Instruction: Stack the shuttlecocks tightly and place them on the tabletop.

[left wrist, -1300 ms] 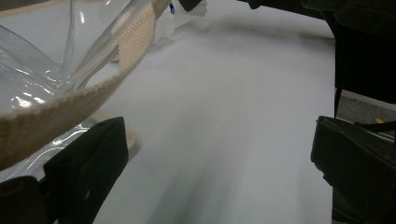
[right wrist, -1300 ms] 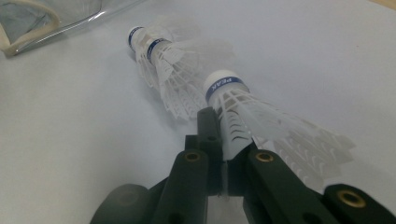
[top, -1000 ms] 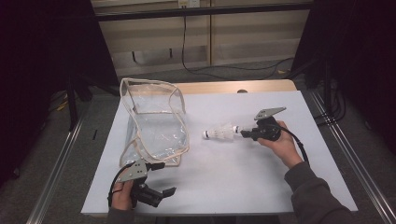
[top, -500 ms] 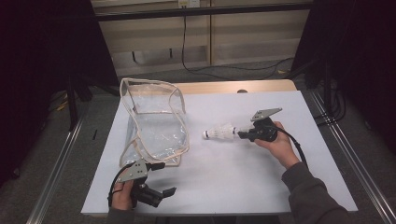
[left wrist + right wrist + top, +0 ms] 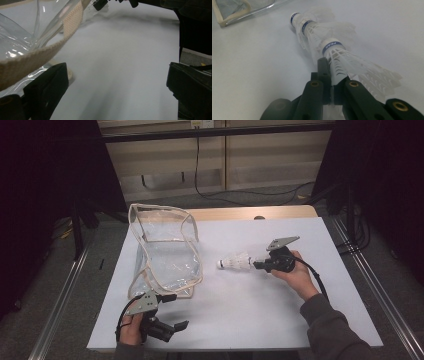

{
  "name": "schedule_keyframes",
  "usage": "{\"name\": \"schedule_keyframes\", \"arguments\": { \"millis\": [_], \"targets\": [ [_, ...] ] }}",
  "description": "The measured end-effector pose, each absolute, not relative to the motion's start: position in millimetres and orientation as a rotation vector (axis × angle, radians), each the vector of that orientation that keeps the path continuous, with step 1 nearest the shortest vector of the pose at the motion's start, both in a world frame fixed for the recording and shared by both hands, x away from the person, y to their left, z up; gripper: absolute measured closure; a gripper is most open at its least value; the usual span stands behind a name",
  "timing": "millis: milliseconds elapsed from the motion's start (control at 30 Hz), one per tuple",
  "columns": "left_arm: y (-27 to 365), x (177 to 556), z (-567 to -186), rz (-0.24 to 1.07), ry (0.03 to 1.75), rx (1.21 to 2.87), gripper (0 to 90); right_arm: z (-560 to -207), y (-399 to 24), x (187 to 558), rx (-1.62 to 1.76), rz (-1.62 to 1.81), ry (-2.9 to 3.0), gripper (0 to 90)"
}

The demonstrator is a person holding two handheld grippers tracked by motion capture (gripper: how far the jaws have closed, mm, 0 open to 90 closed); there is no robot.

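A stack of white shuttlecocks (image 5: 322, 37) is gripped by its feathers in the right claw (image 5: 331, 82) above the white surface (image 5: 260, 320); the left claw (image 5: 117, 82) is held released beside a clear bag (image 5: 167, 252), apparently untouched.

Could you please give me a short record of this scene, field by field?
surface: white table
bag: clear pouch with beige trim, open, lying at the table's left
shuttlecocks: three white shuttlecocks nested in a stack, blue bands on the corks
right tongs: shut on the skirt of the nearest shuttlecock, corks pointing toward the pouch
left tongs: open, at the pouch's near edge, one jaw beside the trim
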State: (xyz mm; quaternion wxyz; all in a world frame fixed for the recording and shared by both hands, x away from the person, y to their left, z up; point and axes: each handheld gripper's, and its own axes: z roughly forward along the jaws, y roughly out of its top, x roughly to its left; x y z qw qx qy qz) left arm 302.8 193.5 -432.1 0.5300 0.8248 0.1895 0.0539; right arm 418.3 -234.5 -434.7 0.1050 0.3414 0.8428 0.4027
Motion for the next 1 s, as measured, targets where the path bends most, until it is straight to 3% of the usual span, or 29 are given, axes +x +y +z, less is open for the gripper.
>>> {"name": "schedule_keyframes", "arguments": {
  "millis": [567,1000],
  "targets": [
    [193.7,302.5,-432.1,0.129,0.45,1.967,4.1,-437.7,-224.3,418.2,0.98,1.178,2.52,86.2],
    [193.5,302.3,-432.1,0.127,0.453,1.962,4.0,-434.2,-228.5,416.7,0.974,1.114,2.513,75.4]
  ]
}}
